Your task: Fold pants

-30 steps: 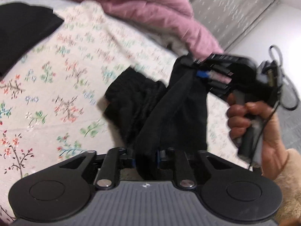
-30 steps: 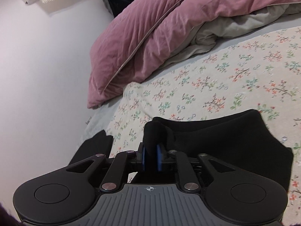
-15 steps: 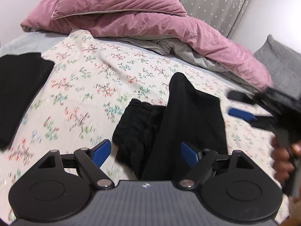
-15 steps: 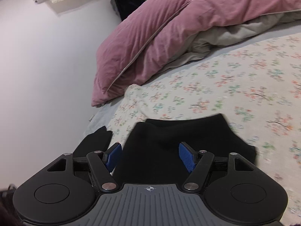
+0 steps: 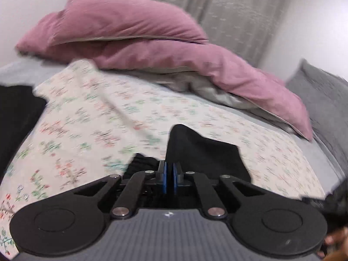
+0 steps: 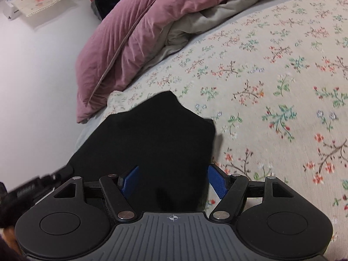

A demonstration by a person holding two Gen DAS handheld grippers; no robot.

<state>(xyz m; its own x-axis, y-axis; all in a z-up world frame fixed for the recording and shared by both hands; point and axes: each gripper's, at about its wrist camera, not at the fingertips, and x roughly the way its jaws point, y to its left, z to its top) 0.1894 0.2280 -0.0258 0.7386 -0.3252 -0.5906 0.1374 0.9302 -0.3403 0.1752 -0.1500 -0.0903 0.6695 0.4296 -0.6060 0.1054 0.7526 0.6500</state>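
Compared with half a second ago, the left gripper [image 5: 169, 179] is seen with its jaws together, the two blue pads nearly touching with only a thin dark gap between them; whether cloth is caught there cannot be told. Before, these jaws were wide apart. A second ago both grippers were clamped on the black pants and one end of the pants was lifted. Now the pants [image 5: 204, 158] lie on the bed, folded into a low heap just in front of the left gripper. The jaws of the right gripper [image 6: 173, 181] are held apart, with black cloth [image 6: 152, 143] lying between them but not pressed by the pads.

In the left view a second dark garment [image 5: 15, 117] is shown at the left edge of the bed, and a grey cushion [image 5: 324, 100] at the right; neither is seen in the right view. Only in the right view are a white unit [image 6: 32, 0] high on the wall and the dark body of the other gripper [image 6: 28, 190] at the lower left shown.

The bed is covered with a cream floral sheet [image 6: 271, 76]. A pink quilt [image 5: 130, 39] with grey lining is heaped at its far side, before a grey curtain [image 5: 228, 8] and white walls.
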